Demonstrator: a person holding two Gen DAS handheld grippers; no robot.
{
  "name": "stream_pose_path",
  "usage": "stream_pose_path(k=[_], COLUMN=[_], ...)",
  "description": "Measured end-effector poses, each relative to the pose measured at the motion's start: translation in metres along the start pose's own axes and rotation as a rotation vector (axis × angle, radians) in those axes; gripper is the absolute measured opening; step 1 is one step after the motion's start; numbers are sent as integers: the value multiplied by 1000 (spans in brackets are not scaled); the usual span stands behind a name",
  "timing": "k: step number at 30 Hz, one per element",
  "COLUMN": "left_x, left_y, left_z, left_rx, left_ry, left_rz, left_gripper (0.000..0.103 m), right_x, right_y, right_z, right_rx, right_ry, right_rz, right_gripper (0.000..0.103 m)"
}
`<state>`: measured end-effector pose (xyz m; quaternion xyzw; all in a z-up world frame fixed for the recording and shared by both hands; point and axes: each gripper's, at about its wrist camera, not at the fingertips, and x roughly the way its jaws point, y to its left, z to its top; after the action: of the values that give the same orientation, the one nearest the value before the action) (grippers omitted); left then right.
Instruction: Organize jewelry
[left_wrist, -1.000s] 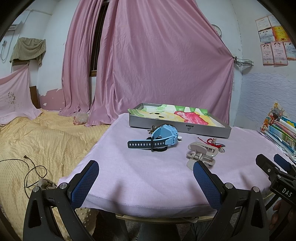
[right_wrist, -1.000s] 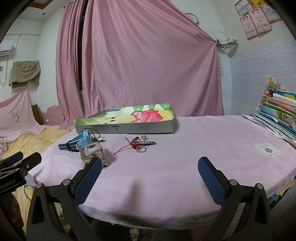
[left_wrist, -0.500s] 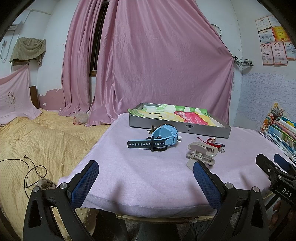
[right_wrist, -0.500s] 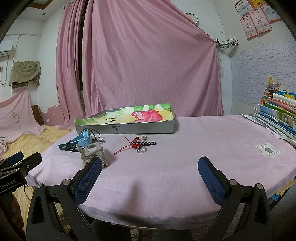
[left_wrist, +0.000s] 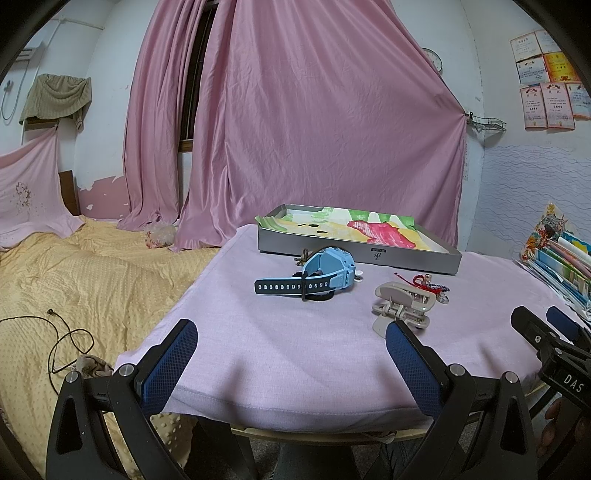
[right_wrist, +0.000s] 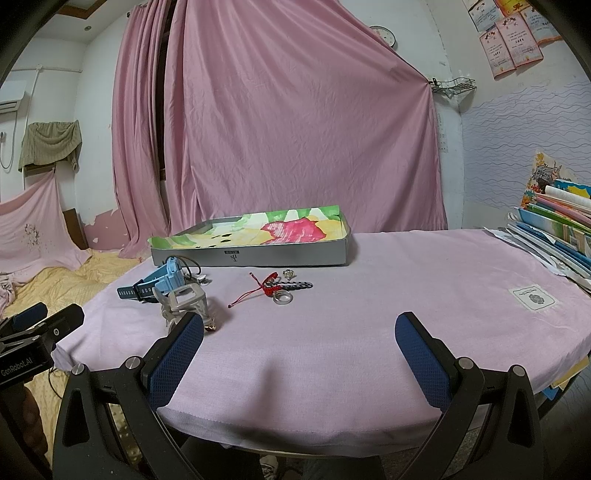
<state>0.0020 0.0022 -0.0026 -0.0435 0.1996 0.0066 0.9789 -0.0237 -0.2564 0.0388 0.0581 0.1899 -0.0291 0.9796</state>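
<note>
Nothing has moved: both the left gripper (left_wrist: 288, 360) and right gripper (right_wrist: 301, 350) hang empty, jaws spread, with the watch (left_wrist: 314, 275) and clip (left_wrist: 404, 304) untouched near the tray (left_wrist: 354, 254), so sorting hasn't begun.

White letters "DAS" stood on the black body of the right hand-held gripper (left_wrist: 565, 334), seen at the right edge of the left wrist view; the rest of the word was cut off. "GenRobot.AI" in white stood on the black body of the left hand-held gripper (right_wrist: 35, 317), at the left edge of the right wrist view. The grey tray (right_wrist: 288, 254) at the counter's far edge carried a small dark logo on its front wall, too small to read. Wall certificates (left_wrist: 546, 96) and the white patch (right_wrist: 533, 296) on the counter's right side showed print, unreadable.
</note>
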Motion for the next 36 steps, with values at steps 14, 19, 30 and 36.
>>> stream_pose_path(k=[14,19,30,36], left_x=[-1,-1,-1,5], left_y=[-1,-1,-1,-2], left_z=[1,1,0,-10], left_rx=[0,0,-3,-10], left_ry=[1,2,4,8], left_rz=[1,0,3,-18], left_gripper=[102,102,102,102], right_x=[0,0,0,1], right_y=[0,1,1,0], right_z=[0,0,0,-2], right_rx=[0,0,1,5], right_ry=[0,0,2,0], right_rz=[0,0,2,-3], right_gripper=[102,102,102,102])
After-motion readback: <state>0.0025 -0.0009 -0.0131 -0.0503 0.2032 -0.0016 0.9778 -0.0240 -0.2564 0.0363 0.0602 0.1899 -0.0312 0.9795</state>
